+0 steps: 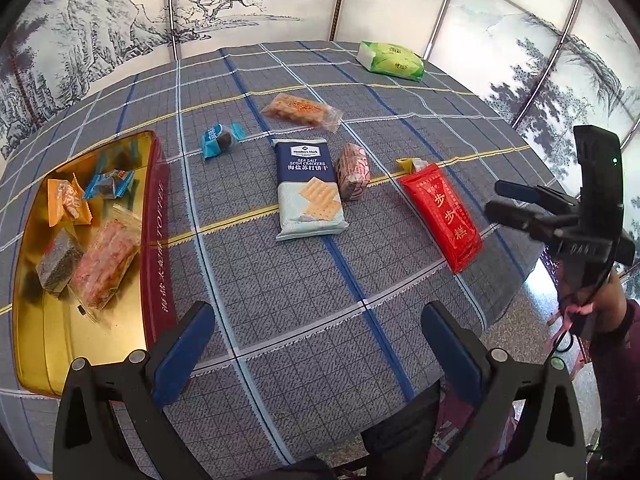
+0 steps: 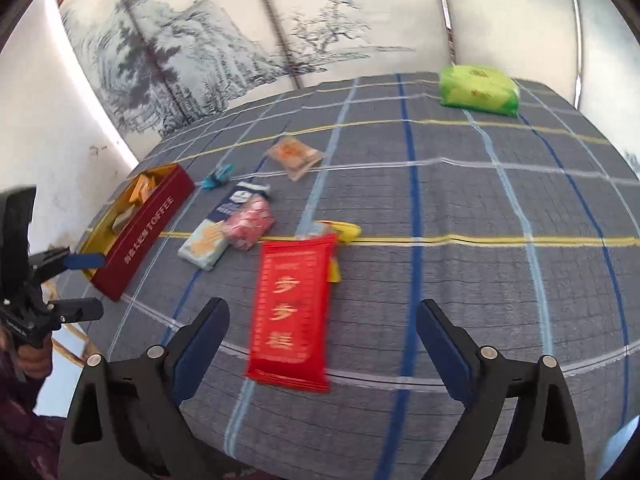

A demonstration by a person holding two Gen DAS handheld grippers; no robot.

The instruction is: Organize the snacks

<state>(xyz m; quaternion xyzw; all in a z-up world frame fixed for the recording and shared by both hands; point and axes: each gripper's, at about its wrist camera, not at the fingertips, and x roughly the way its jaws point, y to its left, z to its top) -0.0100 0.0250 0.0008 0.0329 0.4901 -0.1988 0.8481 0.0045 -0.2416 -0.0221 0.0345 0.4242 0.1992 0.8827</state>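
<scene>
A red toffee tin (image 1: 156, 216) with a gold inside stands at the table's left and holds several wrapped snacks; it also shows in the right wrist view (image 2: 148, 228). On the cloth lie a blue candy (image 1: 220, 140), an orange biscuit pack (image 1: 302, 111), a soda cracker pack (image 1: 308, 190), a pink pack (image 1: 352, 172), a yellow packet (image 1: 410, 165) and a red pack (image 1: 440, 216). My left gripper (image 1: 316, 340) is open and empty above the near edge. My right gripper (image 2: 322, 344) is open, with the red pack (image 2: 292, 308) lying between its fingers.
A green tissue pack (image 1: 390, 60) lies at the far right corner of the checked tablecloth (image 1: 304, 280). Painted screen panels (image 1: 224, 4) stand behind the table. The floor shows past the table's right edge.
</scene>
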